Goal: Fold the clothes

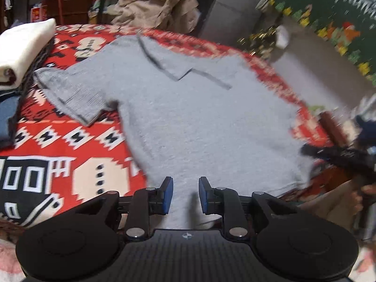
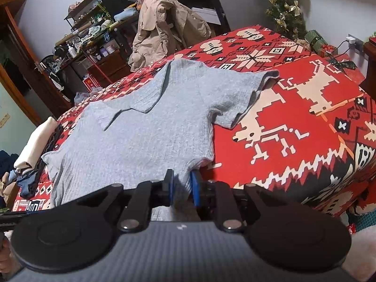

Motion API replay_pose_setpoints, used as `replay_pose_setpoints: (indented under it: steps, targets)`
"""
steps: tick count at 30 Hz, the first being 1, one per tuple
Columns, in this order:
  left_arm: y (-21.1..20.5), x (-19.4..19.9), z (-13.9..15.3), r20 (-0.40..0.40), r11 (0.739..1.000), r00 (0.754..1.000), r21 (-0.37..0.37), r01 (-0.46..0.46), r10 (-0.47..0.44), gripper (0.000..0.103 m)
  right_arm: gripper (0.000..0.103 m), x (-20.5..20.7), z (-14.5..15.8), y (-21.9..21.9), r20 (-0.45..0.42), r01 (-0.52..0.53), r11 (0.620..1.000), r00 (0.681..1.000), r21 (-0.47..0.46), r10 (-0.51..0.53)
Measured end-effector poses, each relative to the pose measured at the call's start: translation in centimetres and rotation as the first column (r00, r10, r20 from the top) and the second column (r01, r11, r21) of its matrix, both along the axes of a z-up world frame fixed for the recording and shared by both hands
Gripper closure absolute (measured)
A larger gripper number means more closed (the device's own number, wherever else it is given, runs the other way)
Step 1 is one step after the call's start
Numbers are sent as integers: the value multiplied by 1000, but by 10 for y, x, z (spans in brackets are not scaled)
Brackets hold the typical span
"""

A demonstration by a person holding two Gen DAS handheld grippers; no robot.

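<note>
On the red patterned bedspread [image 2: 293, 122] a grey short-sleeved shirt [image 2: 145, 127] lies spread flat, light, limp and likely best taken by its hem corners, where the right gripper [image 2: 182, 188] pinches the near hem while the left gripper [image 1: 185, 193] stands narrowly parted above the cloth.

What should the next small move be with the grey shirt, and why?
Probably close the left gripper on the hem: the grey shirt lies spread flat on the red blanket, the right gripper already pinches its corner, the left stands open over the fabric.
</note>
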State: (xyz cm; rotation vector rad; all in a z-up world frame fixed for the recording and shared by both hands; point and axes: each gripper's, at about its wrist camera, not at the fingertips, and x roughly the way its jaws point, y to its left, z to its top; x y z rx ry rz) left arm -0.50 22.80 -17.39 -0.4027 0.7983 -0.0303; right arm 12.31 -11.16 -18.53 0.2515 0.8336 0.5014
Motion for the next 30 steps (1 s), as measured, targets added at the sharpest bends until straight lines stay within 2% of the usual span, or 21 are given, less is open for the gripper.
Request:
replay_pose_setpoints:
  steps: [2,5,9,12,15,18,21,25,30]
  targets:
    - [8,-2,1,3,998,999,-36,-53,53,81,84,0,0,0,0,1,1000,1000,2,-1]
    - [22,-2,-3,-36,986,989,-80,-149,147,81,83,0,0,0,-1,0,1000,1000,2,0]
    - [42,-9,-7,-77,952,960,-125,-278,270,81,83,0,0,-1,-2,7,1000,1000,8,-7]
    - [55,-13,-14,-118,927,946,-192,-321,303,81,80,0,0,-2,-1,11,1000,1000,9,-11]
    - [59,-12,-17,-142,922,945,-217,-320,294,82,80,0,0,-3,-4,10,1000,1000,12,-10]
    - [53,-7,-18,-160,939,951,-184,-291,263,92,80,0,0,-4,-11,6,1000,1000,21,-6]
    - [48,-8,-16,-159,951,953,-135,-278,257,93,80,0,-1,-8,-29,-1,999,1000,42,2]
    - [53,-10,-18,-162,944,950,-153,-292,267,93,80,0,-3,-17,-62,18,997,998,69,-14]
    - [42,-5,-16,-150,965,961,-91,-245,230,93,80,1,-6,-13,-82,-4,998,997,68,10]
